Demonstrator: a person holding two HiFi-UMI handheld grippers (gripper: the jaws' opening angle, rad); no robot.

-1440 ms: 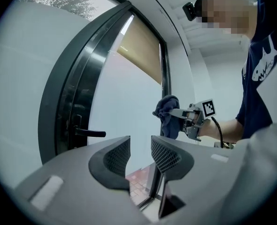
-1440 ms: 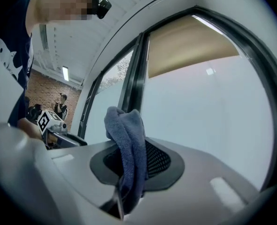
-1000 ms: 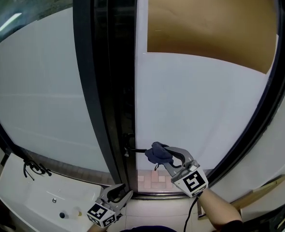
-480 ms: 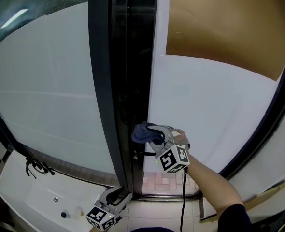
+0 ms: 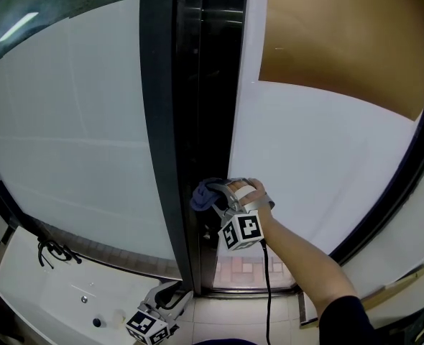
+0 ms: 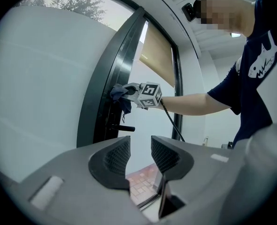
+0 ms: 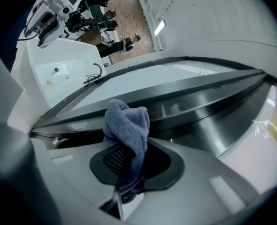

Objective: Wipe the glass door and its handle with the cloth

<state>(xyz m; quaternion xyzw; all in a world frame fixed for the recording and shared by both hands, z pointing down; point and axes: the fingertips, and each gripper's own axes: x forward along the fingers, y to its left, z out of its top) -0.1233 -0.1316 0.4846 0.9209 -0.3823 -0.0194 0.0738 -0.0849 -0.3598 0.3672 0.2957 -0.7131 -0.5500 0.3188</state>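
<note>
Blue cloth (image 5: 203, 195) in right gripper (image 5: 219, 195), left gripper (image 6: 140, 154) agape

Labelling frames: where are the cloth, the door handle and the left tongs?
cloth (image 7: 126, 122), right gripper view, bunched top
door handle (image 6: 123, 128), left gripper view, middle of its bar
left tongs (image 6: 140, 145), left gripper view, gap between tips

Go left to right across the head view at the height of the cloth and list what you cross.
frosted side pane → black door frame → blue cloth → frosted glass door → black outer frame
</note>
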